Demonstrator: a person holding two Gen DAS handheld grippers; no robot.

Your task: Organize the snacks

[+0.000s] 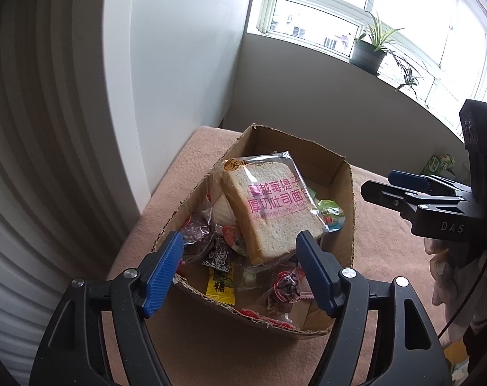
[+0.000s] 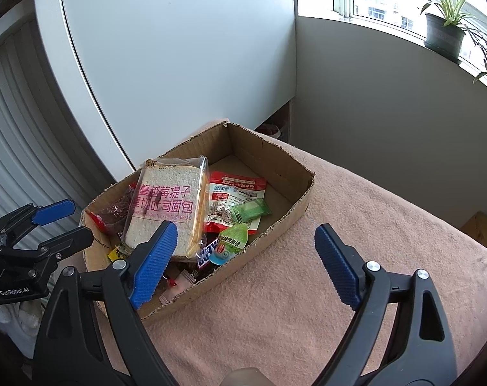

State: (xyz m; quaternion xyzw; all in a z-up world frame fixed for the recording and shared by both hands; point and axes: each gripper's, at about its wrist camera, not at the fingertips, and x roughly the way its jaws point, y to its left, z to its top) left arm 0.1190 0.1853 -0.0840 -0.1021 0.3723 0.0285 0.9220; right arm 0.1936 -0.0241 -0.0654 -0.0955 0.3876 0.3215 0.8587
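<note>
An open cardboard box (image 1: 339, 173) (image 2: 294, 202) sits on a pink cloth-covered surface. A wrapped bread slice (image 1: 272, 209) (image 2: 166, 206) lies tilted on top of several small snack packets, among them a red and white packet (image 2: 237, 193), a green wrapper (image 2: 250, 210) and a jelly cup (image 1: 331, 215) (image 2: 232, 244). My left gripper (image 1: 240, 251) is open and empty, just above the box's near end. My right gripper (image 2: 246, 241) is open and empty, above the box's near rim. Each gripper shows in the other's view: the right one (image 1: 391, 183), the left one (image 2: 69, 222).
The pink cloth (image 2: 356, 241) stretches to the right of the box. A white cabinet (image 2: 179, 48) stands behind the box. Potted plants (image 1: 372, 48) (image 2: 444, 29) sit on the window sill. A green packet (image 1: 436, 164) lies beyond the right gripper.
</note>
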